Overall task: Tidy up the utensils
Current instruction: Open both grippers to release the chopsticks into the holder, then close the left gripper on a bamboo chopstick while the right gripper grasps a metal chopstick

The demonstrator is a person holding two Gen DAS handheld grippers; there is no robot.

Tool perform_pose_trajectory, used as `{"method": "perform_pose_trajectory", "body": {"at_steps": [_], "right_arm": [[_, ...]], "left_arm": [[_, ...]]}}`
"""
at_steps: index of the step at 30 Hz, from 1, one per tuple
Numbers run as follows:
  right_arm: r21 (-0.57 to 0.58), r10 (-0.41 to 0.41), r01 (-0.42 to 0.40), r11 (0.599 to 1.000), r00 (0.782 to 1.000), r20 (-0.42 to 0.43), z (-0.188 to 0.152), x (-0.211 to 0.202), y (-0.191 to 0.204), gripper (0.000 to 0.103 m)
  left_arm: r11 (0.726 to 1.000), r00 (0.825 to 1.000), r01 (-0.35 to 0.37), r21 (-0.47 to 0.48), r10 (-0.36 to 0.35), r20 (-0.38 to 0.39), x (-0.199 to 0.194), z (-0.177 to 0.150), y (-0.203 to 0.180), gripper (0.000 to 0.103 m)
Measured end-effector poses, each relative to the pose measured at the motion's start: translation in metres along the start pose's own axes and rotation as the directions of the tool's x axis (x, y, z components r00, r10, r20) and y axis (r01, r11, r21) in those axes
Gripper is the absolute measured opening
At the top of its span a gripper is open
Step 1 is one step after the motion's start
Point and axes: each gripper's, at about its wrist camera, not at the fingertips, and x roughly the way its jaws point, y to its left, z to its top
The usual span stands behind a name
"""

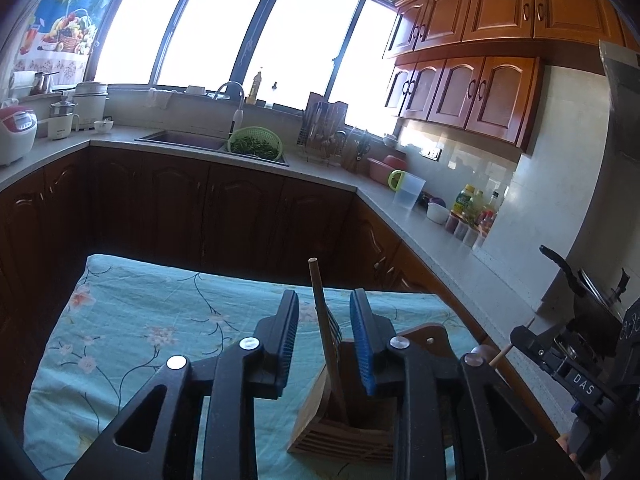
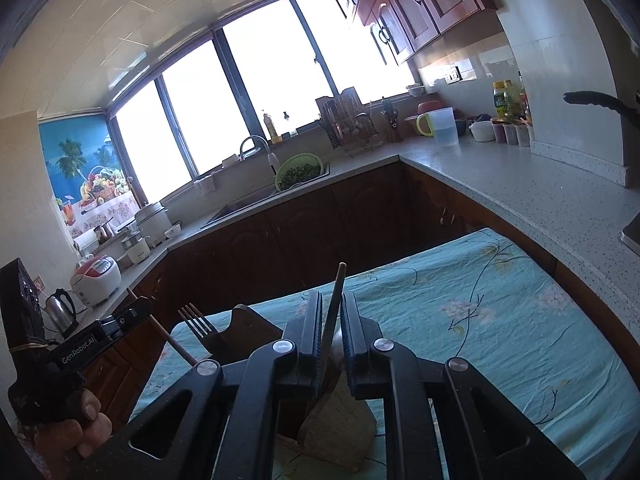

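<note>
While both my grippers hang over the wooden holder (image 1: 344, 436) on the floral cloth (image 1: 140, 320), the left gripper (image 1: 325, 344) sits parted around a fork (image 1: 322, 320) standing inside, and the right gripper (image 2: 331, 340) is narrowly parted around a stick handle (image 2: 334, 308), pads not squeezing

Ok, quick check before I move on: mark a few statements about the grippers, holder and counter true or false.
1. The left gripper has its jaws apart with a wooden stick standing between them. True.
2. The right gripper is shut on nothing. False: its jaws stand apart around a dark stick.
3. A fork stands tines up in the wooden holder. True.
4. The tablecloth is plain red. False: it is teal with flowers.
5. The green colander is empty. False: it holds greens, beside the sink.
</note>
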Motion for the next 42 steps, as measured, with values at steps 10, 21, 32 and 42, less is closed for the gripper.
{"method": "perform_pose_trajectory", "body": {"at_steps": [10,21,32,42], "right_arm": [[0.03,0.06,-0.064,0.998,0.993,0.105,0.004,-0.054,-0.002,0.101],[0.017,0.095,-0.095,0.995,0.995,0.039,-0.034,-0.1,-0.002,0.102],[0.015,0.06,-0.06,0.998,0.998,-0.034,-0.086,-0.14,-0.011,0.102],[0.019,0.025,-0.023,1.0,0.995,-0.1,-0.127,-0.157,-0.022,0.101]], "left_arm": [[0.999,0.998,-0.033,-0.035,0.035,0.048,-0.057,-0.018,0.012,0.08],[0.997,0.998,-0.065,-0.046,0.066,0.022,-0.133,-0.068,0.018,0.086],[0.995,0.996,-0.078,-0.069,0.075,-0.054,-0.196,-0.109,0.018,0.086],[0.99,0.988,-0.099,-0.1,0.086,-0.128,-0.227,-0.141,0.025,0.086]]}}
